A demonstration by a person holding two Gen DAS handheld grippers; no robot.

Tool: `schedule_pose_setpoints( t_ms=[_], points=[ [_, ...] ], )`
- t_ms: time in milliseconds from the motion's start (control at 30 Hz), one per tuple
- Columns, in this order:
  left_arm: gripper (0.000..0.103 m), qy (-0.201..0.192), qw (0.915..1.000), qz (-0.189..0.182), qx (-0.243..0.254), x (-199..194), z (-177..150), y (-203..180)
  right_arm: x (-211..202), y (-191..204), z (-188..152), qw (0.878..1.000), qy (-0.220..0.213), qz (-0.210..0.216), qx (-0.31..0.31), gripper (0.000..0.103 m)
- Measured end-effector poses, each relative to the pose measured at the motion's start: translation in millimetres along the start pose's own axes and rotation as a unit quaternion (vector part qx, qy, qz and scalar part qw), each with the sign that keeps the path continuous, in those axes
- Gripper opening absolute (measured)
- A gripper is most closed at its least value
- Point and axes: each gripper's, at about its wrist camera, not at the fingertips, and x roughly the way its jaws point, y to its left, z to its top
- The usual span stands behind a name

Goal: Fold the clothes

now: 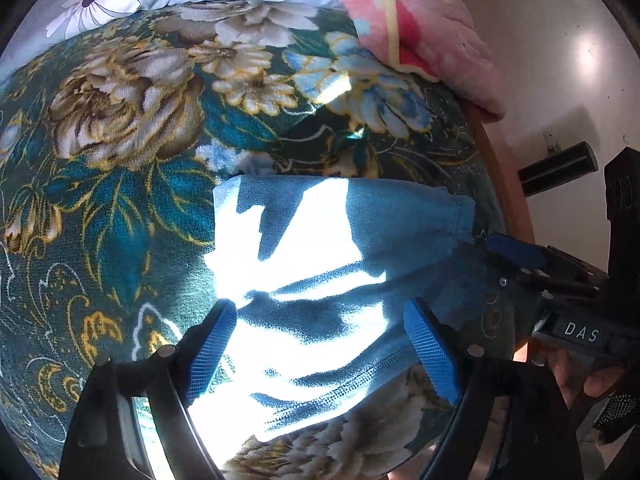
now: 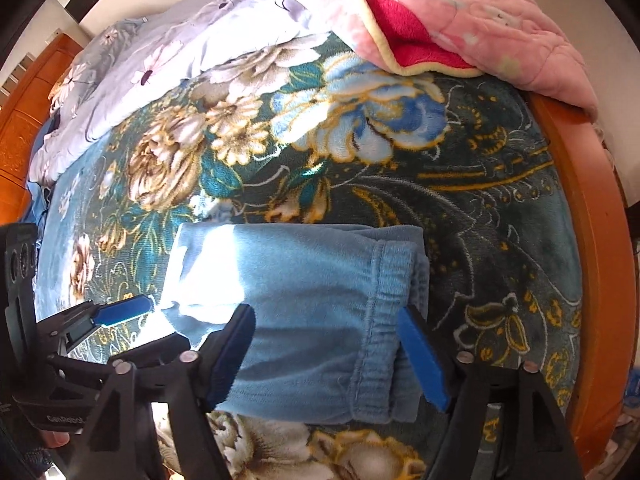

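Light blue fleece trousers (image 1: pixel 320 264) lie folded flat on the floral bed blanket, with strong sun glare on their left half. The elastic waistband (image 2: pixel 384 332) is at their right end. My left gripper (image 1: pixel 324 344) is open, its blue pads spread just above the garment's near left part. My right gripper (image 2: pixel 326 356) is open, its pads straddling the garment next to the waistband. Neither holds cloth. The right gripper also shows in the left wrist view (image 1: pixel 520 252), and the left gripper shows in the right wrist view (image 2: pixel 120 314).
A dark teal floral blanket (image 2: pixel 460 184) covers the bed. A pink quilt (image 2: pixel 460 12) lies at the far right corner and a pale flowered duvet (image 2: pixel 168 56) at the back. The wooden bed frame (image 2: pixel 592 216) runs along the right edge.
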Motion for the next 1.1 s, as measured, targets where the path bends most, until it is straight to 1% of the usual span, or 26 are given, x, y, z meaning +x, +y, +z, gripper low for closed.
schedule_pose_setpoints(
  t_ms=[100,200,333,567,667,833,1100],
  points=[
    [0.091,-0.005,0.9999,0.010,0.009,-9,-3,-1,-10,6,-8,1.000,-0.008,-0.001,0.005,0.081],
    [0.103,-0.007,0.9997,0.015,0.016,-17,-7,-1,-19,11,-20,1.000,-0.015,-0.003,0.016,0.084],
    [0.103,-0.013,0.9993,0.012,0.034,-27,-18,-1,-30,18,-38,0.999,-0.022,-0.010,0.037,0.087],
    [0.103,-0.011,0.9977,0.002,0.066,-42,-46,-2,-45,31,-75,0.997,-0.029,-0.028,0.068,0.088],
    [0.103,-0.007,0.9970,0.008,0.076,-45,-61,0,-47,40,-90,0.996,-0.027,-0.033,0.075,0.088],
    [0.103,-0.011,0.9956,0.032,0.087,-51,-81,7,-49,55,-114,0.996,-0.025,-0.039,0.081,0.088],
    [0.103,-0.042,0.9905,0.055,0.119,-64,-108,14,-46,66,-149,0.995,-0.019,-0.047,0.088,0.088]
  ],
)
